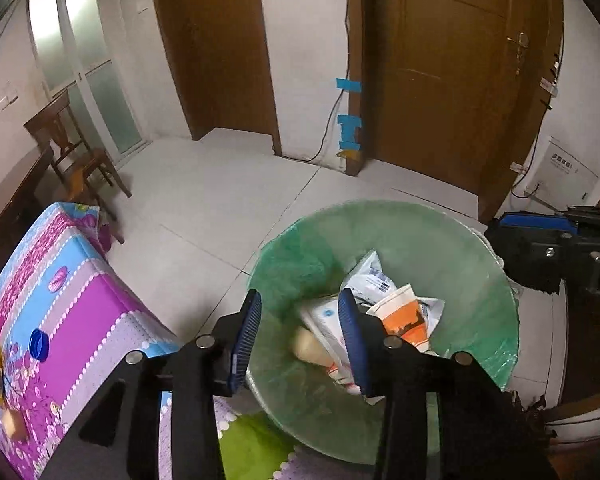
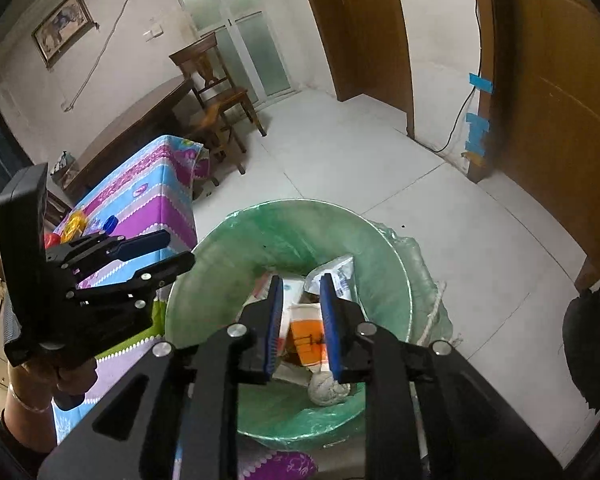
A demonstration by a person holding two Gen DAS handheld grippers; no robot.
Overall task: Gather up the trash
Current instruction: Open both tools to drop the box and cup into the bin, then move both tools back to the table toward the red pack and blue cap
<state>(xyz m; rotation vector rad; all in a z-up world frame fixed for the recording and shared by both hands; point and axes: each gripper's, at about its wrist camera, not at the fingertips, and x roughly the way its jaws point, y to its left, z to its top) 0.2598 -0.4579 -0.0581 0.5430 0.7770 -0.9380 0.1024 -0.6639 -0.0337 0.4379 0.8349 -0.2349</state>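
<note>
A bin lined with a green bag (image 1: 452, 248) (image 2: 236, 240) stands on the floor and holds white wrappers (image 1: 370, 276), an orange and white pack (image 1: 406, 316) (image 2: 306, 332) and a crumpled paper ball (image 2: 326, 390). My left gripper (image 1: 300, 312) is open above the bin, and a blurred tan piece (image 1: 310, 348) is below its jaws, apart from them. My right gripper (image 2: 302, 300) is open and empty above the bin's contents. The left gripper also shows in the right wrist view (image 2: 176, 252), open beside the bin's left rim.
A table with a pink and blue patterned cloth (image 1: 84, 300) (image 2: 148, 200) stands left of the bin and carries a blue bottle cap (image 1: 39, 344) and a yellow wrapper (image 2: 74, 226). A wooden chair (image 2: 216, 92) and brown doors (image 1: 452, 72) stand behind. A dark bag (image 2: 592, 340) lies at right.
</note>
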